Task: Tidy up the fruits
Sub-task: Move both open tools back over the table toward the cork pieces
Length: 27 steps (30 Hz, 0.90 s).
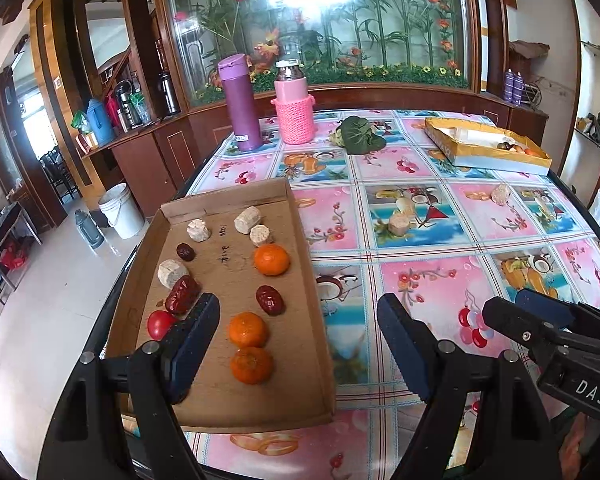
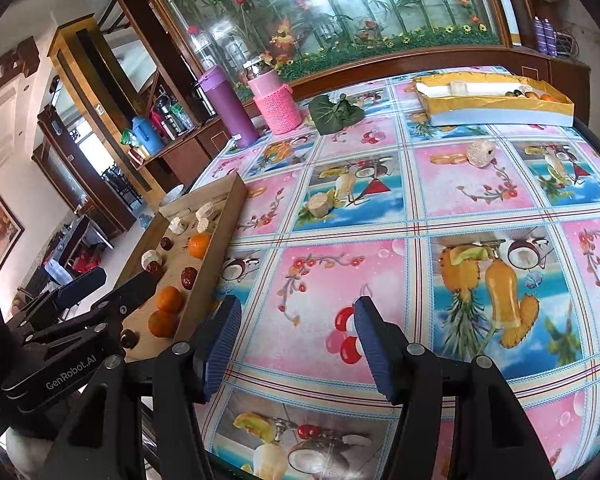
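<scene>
Fruit lies sorted in a shallow cardboard tray (image 1: 300,248) at the left edge of the table (image 1: 420,288), which carries a patterned cloth. Tray contents: three oranges (image 1: 271,259), dark red dates (image 1: 269,300), one red tomato (image 1: 159,324) and several pale cork-like chunks (image 1: 199,230). Two more pale chunks (image 2: 319,204) rest on the bare cloth, well apart from the tray. A yellow box (image 1: 460,155) stands at the far right corner; small items inside are too small to identify. A purple flask (image 1: 240,100) and a pink knitted bottle (image 1: 295,104) stand at the far edge.

Left gripper (image 1: 296,344): jaws wide apart, nothing between them, positioned over the tray's right wall. Right gripper (image 2: 296,344): jaws moderately apart, nothing between them, over the cloth beside the tray.
</scene>
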Each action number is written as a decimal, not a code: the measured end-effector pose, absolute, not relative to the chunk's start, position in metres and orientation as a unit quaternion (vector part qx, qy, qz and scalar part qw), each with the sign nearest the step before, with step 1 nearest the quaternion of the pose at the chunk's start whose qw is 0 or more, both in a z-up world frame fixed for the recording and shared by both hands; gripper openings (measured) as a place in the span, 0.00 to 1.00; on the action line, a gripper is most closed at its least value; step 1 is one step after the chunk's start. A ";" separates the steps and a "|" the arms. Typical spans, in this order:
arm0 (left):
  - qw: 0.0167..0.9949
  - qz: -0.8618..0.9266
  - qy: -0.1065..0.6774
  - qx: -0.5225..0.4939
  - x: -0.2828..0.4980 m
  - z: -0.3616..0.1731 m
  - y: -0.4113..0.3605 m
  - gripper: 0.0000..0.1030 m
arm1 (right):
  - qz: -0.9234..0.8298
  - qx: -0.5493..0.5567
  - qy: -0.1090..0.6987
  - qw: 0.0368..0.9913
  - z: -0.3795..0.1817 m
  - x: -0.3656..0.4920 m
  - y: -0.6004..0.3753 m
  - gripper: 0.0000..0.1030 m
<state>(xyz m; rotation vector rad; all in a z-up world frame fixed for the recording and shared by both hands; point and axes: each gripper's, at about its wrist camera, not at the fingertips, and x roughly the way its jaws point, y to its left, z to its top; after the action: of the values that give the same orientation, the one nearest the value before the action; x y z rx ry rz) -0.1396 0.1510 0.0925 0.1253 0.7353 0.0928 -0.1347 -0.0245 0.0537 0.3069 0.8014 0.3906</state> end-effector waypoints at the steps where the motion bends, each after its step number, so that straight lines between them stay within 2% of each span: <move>1: 0.930 0.044 0.360 0.063 -0.139 0.092 0.149 0.78 | 0.188 0.149 0.387 0.891 0.053 -0.134 -0.026 0.61; 15: 0.917 0.023 0.396 0.042 -0.127 0.076 0.150 0.78 | 0.162 0.160 0.394 0.891 0.043 -0.133 -0.055 0.64; 27: 0.905 -0.021 0.424 -0.024 -0.091 0.062 0.147 0.78 | -0.023 0.132 0.409 0.903 0.041 -0.119 -0.217 0.63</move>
<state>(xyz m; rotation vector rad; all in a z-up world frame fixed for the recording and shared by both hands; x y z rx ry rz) -0.0912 0.1472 0.0621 -0.0505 0.8752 -0.0444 -0.1188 -0.2166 0.0408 0.2733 0.8456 -0.0485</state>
